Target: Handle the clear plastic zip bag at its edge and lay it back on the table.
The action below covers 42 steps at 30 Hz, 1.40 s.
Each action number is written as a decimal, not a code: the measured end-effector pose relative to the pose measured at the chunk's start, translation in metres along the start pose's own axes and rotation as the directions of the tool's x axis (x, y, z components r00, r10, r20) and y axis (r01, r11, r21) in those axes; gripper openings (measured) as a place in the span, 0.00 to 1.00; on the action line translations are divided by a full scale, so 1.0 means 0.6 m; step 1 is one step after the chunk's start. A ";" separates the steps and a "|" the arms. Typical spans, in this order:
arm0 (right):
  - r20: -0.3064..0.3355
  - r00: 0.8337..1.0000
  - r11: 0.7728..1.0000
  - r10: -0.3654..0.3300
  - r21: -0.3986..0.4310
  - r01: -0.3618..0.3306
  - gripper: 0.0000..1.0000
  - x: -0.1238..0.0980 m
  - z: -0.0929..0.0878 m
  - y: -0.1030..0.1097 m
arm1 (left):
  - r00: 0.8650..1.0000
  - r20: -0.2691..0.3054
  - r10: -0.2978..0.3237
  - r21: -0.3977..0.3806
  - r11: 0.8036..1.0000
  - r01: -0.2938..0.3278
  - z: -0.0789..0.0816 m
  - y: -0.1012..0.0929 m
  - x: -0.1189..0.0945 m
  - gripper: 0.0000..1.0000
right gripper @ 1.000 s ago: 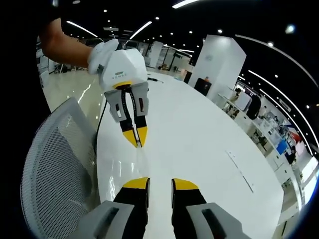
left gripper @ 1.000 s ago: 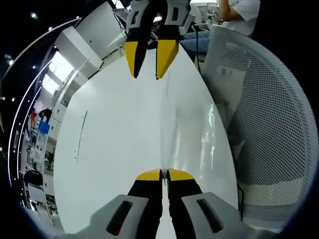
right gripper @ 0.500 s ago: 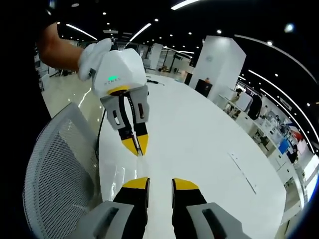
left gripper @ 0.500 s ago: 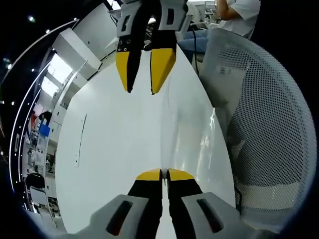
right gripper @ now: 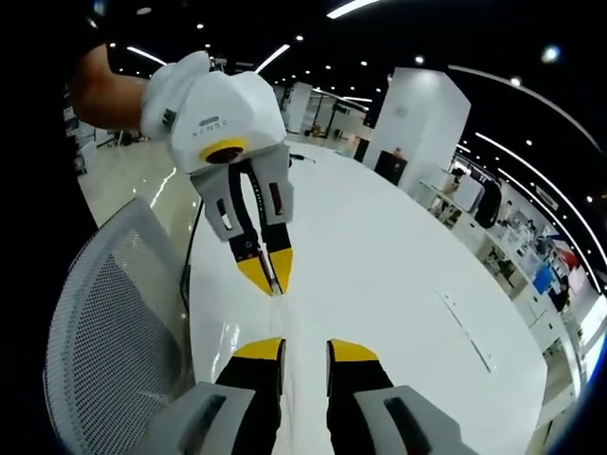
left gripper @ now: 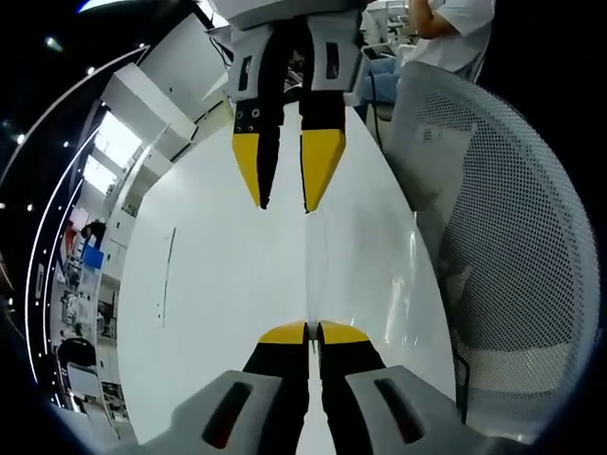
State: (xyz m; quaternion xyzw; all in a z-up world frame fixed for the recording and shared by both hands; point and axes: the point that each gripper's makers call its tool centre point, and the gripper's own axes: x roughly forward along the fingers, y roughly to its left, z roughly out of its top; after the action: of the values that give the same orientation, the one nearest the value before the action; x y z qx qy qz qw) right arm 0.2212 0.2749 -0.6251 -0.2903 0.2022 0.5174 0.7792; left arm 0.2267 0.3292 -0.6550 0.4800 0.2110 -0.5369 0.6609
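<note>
We saw the left hand-held gripper (left gripper: 312, 334), yellow-tipped with black jaws, clenched on the near edge of the clear plastic zip bag (left gripper: 356, 256), whose glossy sheet ran ahead of it across the long white table (left gripper: 218, 284). The right hand-held gripper (left gripper: 285, 194), of the same make, hung over the bag's far end with its jaws parted and nothing between them; in its own view its tips (right gripper: 305, 349) stood apart too, with the bag (right gripper: 256, 327) faint between it and the left hand-held gripper (right gripper: 266, 276).

We judged the main risk to be the single pinch. With only one edge held, the limp film could fold on itself or slide toward the table edge beside the grey mesh office chair (left gripper: 503, 218). The bag's outline was so hard to read that the right hand-held gripper might close on air or crease it.

We counted two hand-held grippers, one bag, one table, one chair, one gloved hand (right gripper: 175, 81) and one seated person (left gripper: 446, 28).
</note>
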 end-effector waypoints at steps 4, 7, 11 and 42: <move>-0.011 1.000 1.000 0.005 -0.005 -0.005 0.12 0.004 -0.003 0.003 | 1.000 0.007 0.010 0.019 1.000 -0.010 0.008 0.006 -0.006 0.00; -0.011 1.000 1.000 0.005 0.003 -0.005 0.10 0.003 -0.004 0.003 | 1.000 0.016 0.017 0.041 0.999 -0.017 0.016 0.011 -0.011 0.00; -0.013 1.000 1.000 0.009 0.021 -0.009 0.09 0.002 -0.007 0.002 | 0.999 0.030 0.022 0.058 0.998 -0.024 0.024 0.014 -0.015 0.00; -0.019 1.000 0.995 -0.008 0.096 0.009 0.00 -0.003 0.001 -0.024 | 0.992 0.081 0.099 0.129 0.986 -0.109 0.052 0.058 -0.046 0.02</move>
State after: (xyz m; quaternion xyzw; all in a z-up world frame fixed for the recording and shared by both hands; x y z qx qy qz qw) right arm 0.2337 0.2699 -0.6201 -0.2581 0.2327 0.5010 0.7926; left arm 0.2417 0.3153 -0.6048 0.5132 0.1245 -0.5319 0.6620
